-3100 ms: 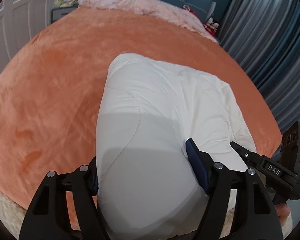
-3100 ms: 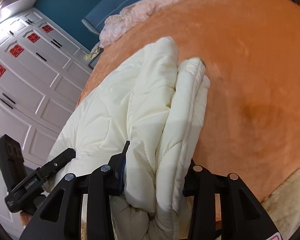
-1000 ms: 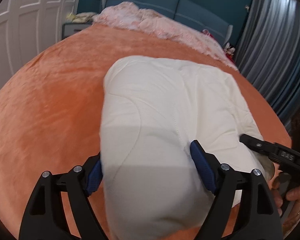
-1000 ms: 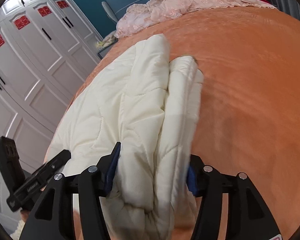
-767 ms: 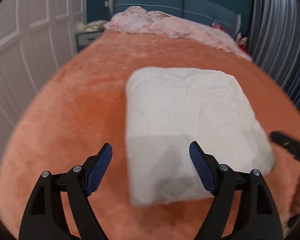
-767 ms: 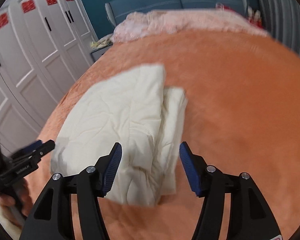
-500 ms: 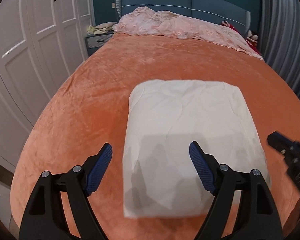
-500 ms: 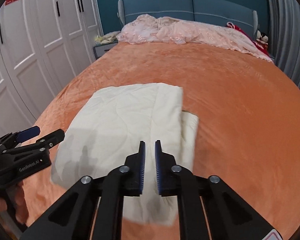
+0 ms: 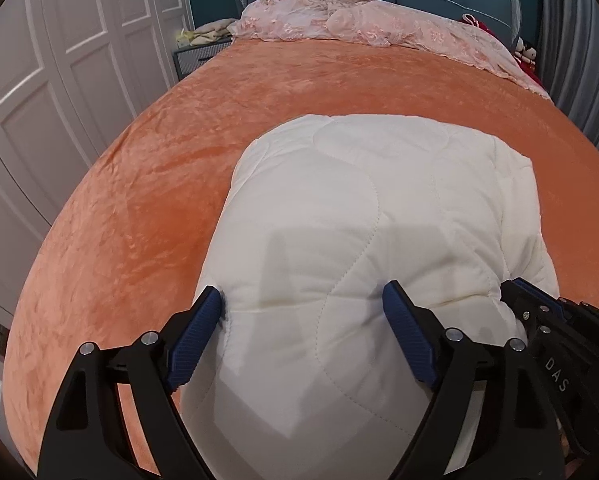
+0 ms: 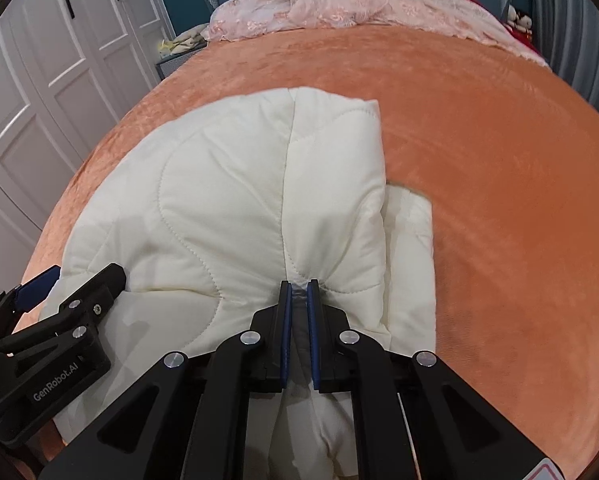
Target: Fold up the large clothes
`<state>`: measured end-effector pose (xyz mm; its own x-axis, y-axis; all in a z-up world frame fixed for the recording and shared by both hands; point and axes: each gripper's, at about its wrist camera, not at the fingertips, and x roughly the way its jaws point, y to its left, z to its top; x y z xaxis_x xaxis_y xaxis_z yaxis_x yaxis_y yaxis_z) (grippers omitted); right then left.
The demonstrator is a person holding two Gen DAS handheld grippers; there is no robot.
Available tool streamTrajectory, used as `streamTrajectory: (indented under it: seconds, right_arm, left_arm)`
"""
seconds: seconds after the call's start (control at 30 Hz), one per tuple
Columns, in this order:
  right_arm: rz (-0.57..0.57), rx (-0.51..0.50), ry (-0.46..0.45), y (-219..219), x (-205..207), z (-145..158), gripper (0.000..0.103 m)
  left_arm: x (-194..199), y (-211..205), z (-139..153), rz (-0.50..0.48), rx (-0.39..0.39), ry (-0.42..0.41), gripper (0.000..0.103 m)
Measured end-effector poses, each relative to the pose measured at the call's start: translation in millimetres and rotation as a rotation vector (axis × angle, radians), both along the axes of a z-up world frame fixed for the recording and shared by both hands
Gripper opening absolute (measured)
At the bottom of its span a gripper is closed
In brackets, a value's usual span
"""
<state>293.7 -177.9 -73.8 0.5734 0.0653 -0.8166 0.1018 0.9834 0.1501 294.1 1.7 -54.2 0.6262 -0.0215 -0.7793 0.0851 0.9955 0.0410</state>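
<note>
A cream quilted garment (image 9: pixel 359 200) lies folded into a thick pad on the orange bed cover (image 9: pixel 159 160). My left gripper (image 9: pixel 303 312) straddles its near left part. The jaws are opening, the padding bulges between the blue pads (image 9: pixel 203 320), and they push into it without clamping. In the right wrist view the garment (image 10: pixel 219 184) shows a narrower folded layer along its right side. My right gripper (image 10: pixel 297 292) is shut, its tips pressed into the top near a seam, and the fabric puckers around them. Each view shows the other gripper at its edge: right (image 9: pixel 515 296), left (image 10: pixel 75 278).
The orange bed cover (image 10: pixel 499 160) stretches far and right. A crumpled pink lace spread (image 9: pixel 359 20) lies at the blue headboard. White wardrobe doors (image 9: pixel 59 60) stand on the left with a nightstand (image 9: pixel 195 54) beside the bed, and grey curtains (image 9: pixel 579 60) hang on the right.
Both grippers let go of the garment and drew back above it. The right jaws shut in the air. Both have now come back down onto its near part.
</note>
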Motion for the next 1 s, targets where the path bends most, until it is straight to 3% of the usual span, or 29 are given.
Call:
streamTrajectory:
  seconds: [0.43,0.57,0.63,0.77,0.83,0.93,1.0]
  right_arm:
    - [0.007,0.025,-0.027,-0.2,2.5,-22.4,0.006]
    - [0.023,0.002,-0.040,3.3,-0.7,-20.0,0.006]
    - [0.004,0.028,-0.027,0.0,-2.3,-4.3,0.006]
    - [-0.061,0.104,-0.134,-17.6,2.1,49.0,0.006]
    - [-0.092,0.127,-0.145,-27.4,21.9,62.7,0.006]
    - [-0.127,0.108,-0.095,-31.4,51.6,49.5,0.006]
    - [-0.144,0.112,-0.034,-33.2,65.6,26.8,0.006]
  left_arm:
    - [10.6,-7.0,-19.0,0.006,0.017,-0.025,0.088]
    - [9.6,-7.8,-23.2,0.006,0.022,-0.041,0.089]
    - [8.4,-5.6,-22.3,0.003,0.018,-0.041,0.089]
    - [6.4,12.7,4.6,0.004,-0.078,-0.027,0.084]
    - [10.3,18.6,20.8,0.012,-0.105,-0.047,0.084]
    - [33.1,20.7,36.3,0.031,-0.122,-0.059,0.084]
    - [48.7,14.9,30.5,0.034,-0.093,-0.044,0.084]
